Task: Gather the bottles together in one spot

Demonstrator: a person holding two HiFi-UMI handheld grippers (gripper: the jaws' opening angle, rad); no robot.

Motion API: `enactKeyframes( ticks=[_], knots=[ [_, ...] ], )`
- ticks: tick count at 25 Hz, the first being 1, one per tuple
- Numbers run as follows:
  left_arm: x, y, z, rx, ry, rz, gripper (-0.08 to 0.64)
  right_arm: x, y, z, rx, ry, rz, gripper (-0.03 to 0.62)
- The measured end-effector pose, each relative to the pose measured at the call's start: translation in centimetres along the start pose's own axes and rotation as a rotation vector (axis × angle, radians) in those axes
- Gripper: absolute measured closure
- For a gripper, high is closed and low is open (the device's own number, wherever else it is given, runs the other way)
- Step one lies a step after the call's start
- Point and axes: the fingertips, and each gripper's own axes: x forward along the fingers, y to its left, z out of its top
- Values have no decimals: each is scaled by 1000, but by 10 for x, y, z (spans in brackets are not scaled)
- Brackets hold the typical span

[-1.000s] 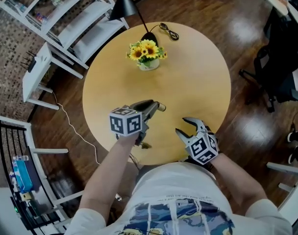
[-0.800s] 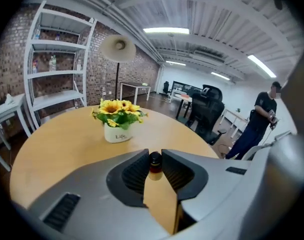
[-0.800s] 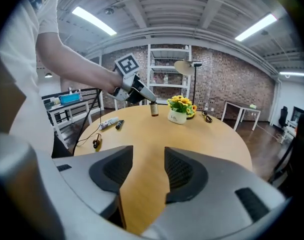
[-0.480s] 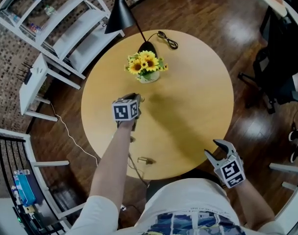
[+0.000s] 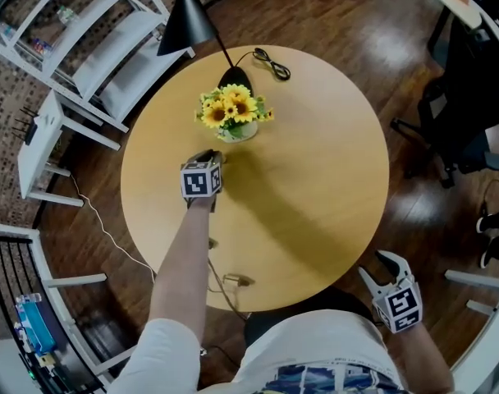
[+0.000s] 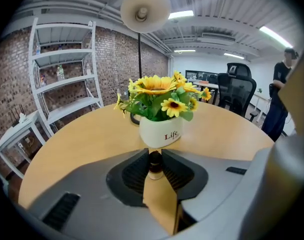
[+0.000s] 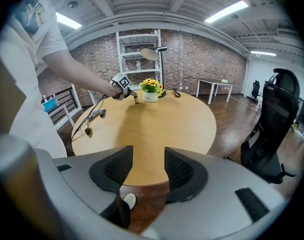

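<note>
Over the round wooden table (image 5: 315, 179), the head view shows my left gripper (image 5: 209, 153) just beside the white pot of yellow sunflowers (image 5: 230, 115), while my right gripper (image 5: 382, 267) hangs off the near edge.

Left gripper view: its fingers (image 6: 131, 173) are clamped on a small tan bottle with a dark cap (image 6: 154, 161), and the pot stands right ahead.

Right gripper view: I see its fingers (image 7: 114, 170) apart, with only the table edge and dark wooden floor (image 7: 148, 204) between them.
</note>
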Motion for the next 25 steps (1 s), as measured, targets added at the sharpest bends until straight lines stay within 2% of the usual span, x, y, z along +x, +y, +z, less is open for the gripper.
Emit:
enactKeyframes(
  ticks=[6, 8, 9, 12, 14, 20, 25],
  knots=[
    [2, -5, -2, 27, 7, -1, 471, 3, 0, -3, -5, -2, 4, 368],
    [0, -3, 0, 36, 5, 8, 386, 6, 1, 1, -9, -11, 11, 368],
    [-2, 0, 3, 44, -1, 20, 367, 7, 2, 2, -9, -16, 15, 368],
    [-20, 3, 11, 78, -37, 54, 364, 11, 3, 4, -13, -27, 27, 368],
    [-40, 0, 16, 77, -71, 50, 364, 14, 7, 7, -21, -38, 38, 368],
    [-139, -17, 12, -12, -151, 12, 354, 20, 35, 27, -77, -88, 87, 368],
    [-249, -46, -8, -147, -233, -67, 356, 10, 79, 51, -130, -127, 142, 368]
  ],
)
